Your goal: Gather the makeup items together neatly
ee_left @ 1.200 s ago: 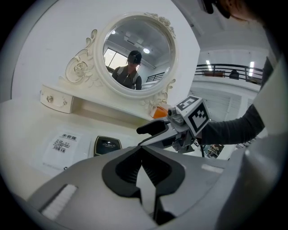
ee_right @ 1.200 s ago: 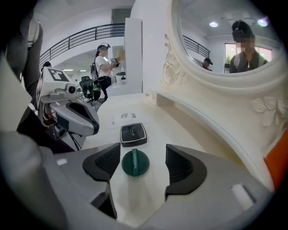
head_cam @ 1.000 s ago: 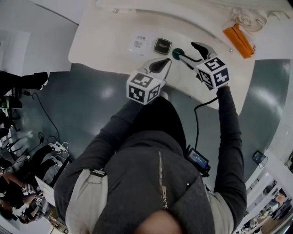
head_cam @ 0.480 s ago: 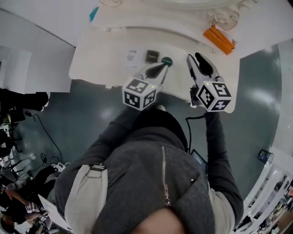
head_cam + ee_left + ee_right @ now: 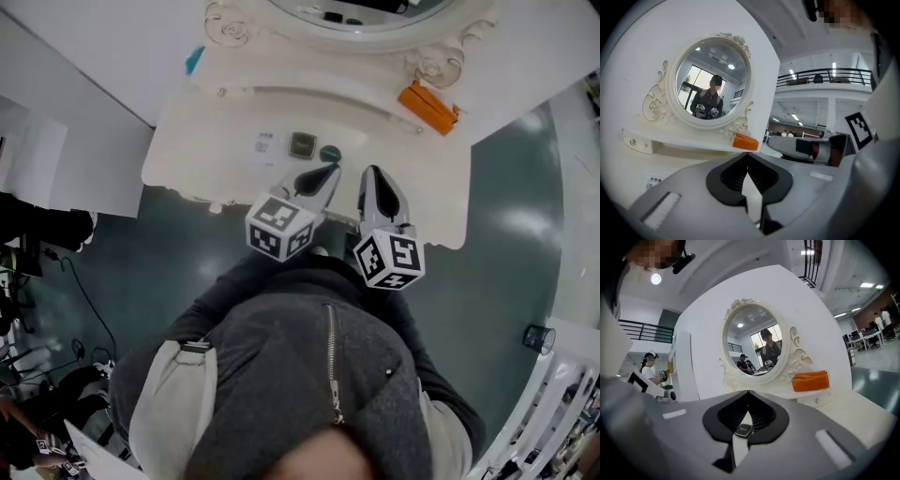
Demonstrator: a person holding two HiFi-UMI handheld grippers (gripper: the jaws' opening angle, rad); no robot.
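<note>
Three makeup pieces, a white printed sachet (image 5: 266, 145), dark square compact (image 5: 302, 144) and round green pot (image 5: 330, 153), sit close together on the cream counter (image 5: 206, 131), left tongs (image 5: 326, 172) together and empty, right tongs (image 5: 372, 174) just snapped together on nothing, so any last straightening wants only light sideways nudges.

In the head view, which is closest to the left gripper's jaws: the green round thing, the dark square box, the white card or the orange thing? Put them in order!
1. Green round thing: right in front of the left gripper.
2. Dark square box: just left of the green one.
3. White card: farther left.
4. Orange thing: far off at the back right.
</note>
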